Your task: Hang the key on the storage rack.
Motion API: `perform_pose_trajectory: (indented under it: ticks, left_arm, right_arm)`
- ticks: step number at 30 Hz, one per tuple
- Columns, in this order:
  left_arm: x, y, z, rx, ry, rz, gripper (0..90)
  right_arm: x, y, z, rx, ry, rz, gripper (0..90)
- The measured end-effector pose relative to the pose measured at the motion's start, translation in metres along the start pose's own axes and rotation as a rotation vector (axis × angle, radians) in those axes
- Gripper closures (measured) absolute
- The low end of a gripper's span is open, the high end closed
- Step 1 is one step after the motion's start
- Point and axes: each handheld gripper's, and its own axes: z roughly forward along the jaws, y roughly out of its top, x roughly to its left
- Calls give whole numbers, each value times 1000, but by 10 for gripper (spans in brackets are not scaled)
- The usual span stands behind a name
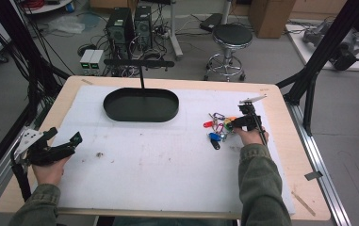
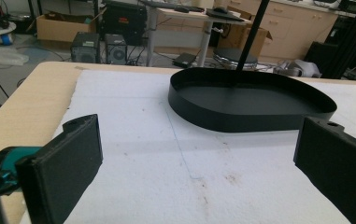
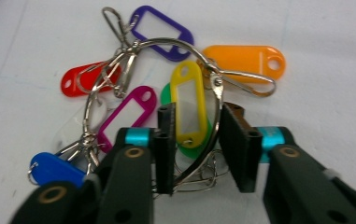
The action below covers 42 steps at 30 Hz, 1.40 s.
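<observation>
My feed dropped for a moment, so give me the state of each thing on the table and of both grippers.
Key ring with coloured tags: flat on the white mat, ring and yellow tag between the right jaws.
Right gripper: low over the ring, jaws narrowed; whether they grip it is unclear.
Left gripper: open, nothing between the jaws.
Black oval tray: upright, empty.

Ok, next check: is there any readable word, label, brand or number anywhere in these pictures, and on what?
None can be read.
Key tags: the label windows of the yellow, purple, magenta and orange ones look blank; no writing shows on the red or blue.
Black tray: no marking shows.
Computer towers and small boxes on the floor: too small and blurred to read.
Cardboard boxes: no print can be made out.
</observation>
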Motion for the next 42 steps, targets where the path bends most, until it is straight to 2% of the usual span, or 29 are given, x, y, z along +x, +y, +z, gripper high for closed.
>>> perform_pose_trajectory:
  ticks: [2, 5, 13, 16, 19, 20, 22, 32, 36, 39, 42]
  left_arm:
    - [0, 0, 0, 1, 0, 0, 17]
    - [0, 0, 0, 1, 1, 0, 17]
    - [0, 0, 0, 0, 1, -2, 17]
    - [0, 0, 0, 2, 0, -5, 17]
    - [0, 0, 0, 1, 0, -5, 17]
    - [0, 0, 1, -1, -1, -8, 17]
    - [0, 0, 1, -1, -2, -10, 17]
    - [0, 0, 1, -3, -8, -15, 17]
    - [0, 0, 1, -8, -10, -21, 17]
    - [0, 0, 1, -8, -10, -23, 17]
    - [0, 0, 1, -10, -11, -28, 17]
  right_arm:
    - [2, 0, -2, -12, -13, 5, 789]
    - [6, 0, -5, -30, -17, -7, 850]
    - [9, 0, -9, -33, -27, -14, 861]
    - [10, 0, -15, -59, 11, -7, 864]
    - [10, 0, -20, -78, 21, -19, 865]
    - [12, 0, -25, -101, 36, -22, 865]
    - [14, 0, -28, -111, 54, -23, 866]
    - [31, 4, -46, -182, 115, -100, 872]
    - [33, 3, -54, -210, 146, -108, 873]
    - [35, 3, -59, -213, 153, -112, 873]
    - [42, 10, -71, -239, 169, -149, 873]
